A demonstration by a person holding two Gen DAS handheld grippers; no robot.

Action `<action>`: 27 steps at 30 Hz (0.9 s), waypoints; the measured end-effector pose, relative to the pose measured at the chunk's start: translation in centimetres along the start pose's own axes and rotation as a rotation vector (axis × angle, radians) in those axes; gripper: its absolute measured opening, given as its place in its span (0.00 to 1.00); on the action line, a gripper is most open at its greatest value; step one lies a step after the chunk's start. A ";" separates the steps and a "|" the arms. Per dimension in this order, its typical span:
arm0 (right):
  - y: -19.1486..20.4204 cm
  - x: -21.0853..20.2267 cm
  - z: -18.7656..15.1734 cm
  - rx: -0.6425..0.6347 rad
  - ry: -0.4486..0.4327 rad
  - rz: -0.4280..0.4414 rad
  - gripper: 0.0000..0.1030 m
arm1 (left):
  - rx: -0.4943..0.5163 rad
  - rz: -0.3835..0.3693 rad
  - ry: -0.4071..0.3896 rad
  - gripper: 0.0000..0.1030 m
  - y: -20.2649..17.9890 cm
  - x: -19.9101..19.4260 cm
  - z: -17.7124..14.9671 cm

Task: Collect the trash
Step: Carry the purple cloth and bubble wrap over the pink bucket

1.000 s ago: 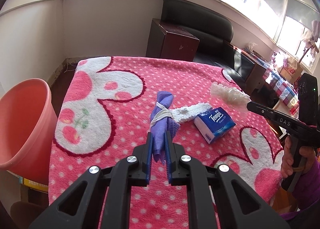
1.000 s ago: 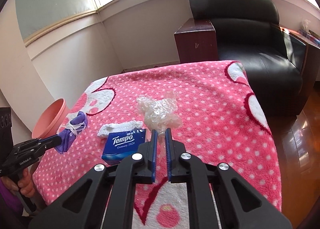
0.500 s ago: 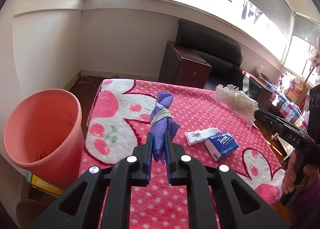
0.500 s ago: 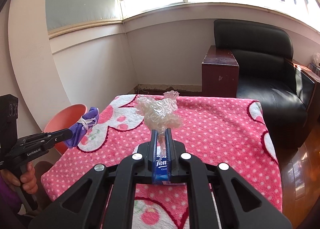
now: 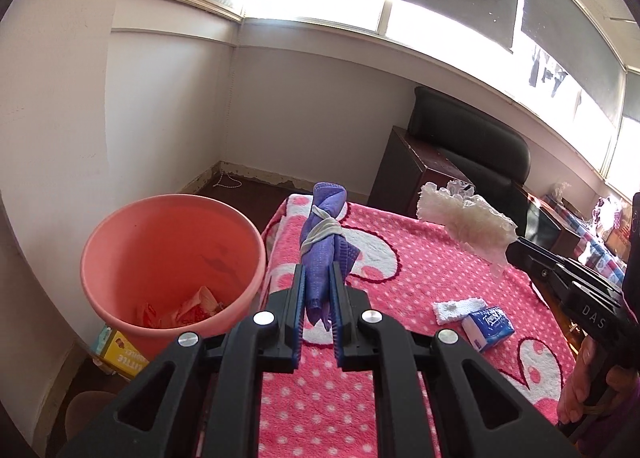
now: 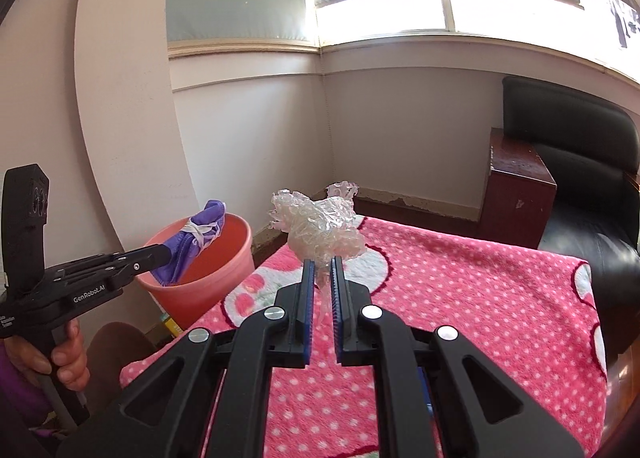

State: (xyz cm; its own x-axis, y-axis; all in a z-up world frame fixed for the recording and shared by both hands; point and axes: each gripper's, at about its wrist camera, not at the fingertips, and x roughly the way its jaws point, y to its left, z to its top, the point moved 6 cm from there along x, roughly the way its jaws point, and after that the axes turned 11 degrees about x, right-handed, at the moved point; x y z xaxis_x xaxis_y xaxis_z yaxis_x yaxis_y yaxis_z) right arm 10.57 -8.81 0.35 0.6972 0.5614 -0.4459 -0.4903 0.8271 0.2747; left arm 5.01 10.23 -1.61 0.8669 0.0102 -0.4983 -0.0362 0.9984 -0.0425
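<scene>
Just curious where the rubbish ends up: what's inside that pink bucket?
The bucket holds some crumpled red-and-white wrappers at the bottom, seen from the left camera. Its near wall hides part of the floor, so there may be more. In the right view the purple bundle blocks the inside.

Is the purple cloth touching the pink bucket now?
Apart. The right wrist view shows the cloth held in the left gripper, in the air near the bucket rim.

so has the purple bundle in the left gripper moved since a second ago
Yes. The purple bundle, clamped in the left gripper, has risen off the pink blanket and swung left toward the orange bucket.
</scene>
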 end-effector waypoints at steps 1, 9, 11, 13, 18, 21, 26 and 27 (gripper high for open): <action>0.7 0.3 0.1 -0.012 0.000 0.012 0.08 | -0.009 0.015 -0.004 0.10 0.6 -0.2 0.0; 6.3 2.7 -0.2 -0.092 0.023 0.103 0.08 | -0.065 0.115 -0.031 0.10 4.8 -2.0 -0.4; 7.6 3.4 -0.3 -0.107 0.035 0.121 0.08 | -0.079 0.137 -0.031 0.10 5.7 -2.3 -0.7; 8.7 4.1 -0.3 -0.119 0.046 0.137 0.08 | -0.096 0.151 -0.028 0.10 6.5 -2.3 -1.0; 11.2 5.5 -0.4 -0.166 0.063 0.168 0.08 | -0.132 0.184 -0.020 0.10 8.4 -2.2 -1.6; 12.5 6.4 -0.5 -0.185 0.080 0.181 0.08 | -0.148 0.200 -0.015 0.10 9.7 -2.3 -1.9; 14.4 8.4 -1.2 -0.197 0.123 0.198 0.08 | -0.175 0.229 0.010 0.10 11.6 -1.9 -2.6; 14.7 8.7 -1.3 -0.200 0.133 0.200 0.08 | -0.181 0.235 0.016 0.10 12.0 -1.8 -2.6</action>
State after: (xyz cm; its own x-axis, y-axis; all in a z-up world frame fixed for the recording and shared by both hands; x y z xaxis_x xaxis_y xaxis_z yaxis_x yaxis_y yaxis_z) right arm 8.74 8.27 -0.64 0.5084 0.6928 -0.5114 -0.7129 0.6717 0.2013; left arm 1.68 22.02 -3.49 0.8163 0.2373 -0.5266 -0.3241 0.9428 -0.0776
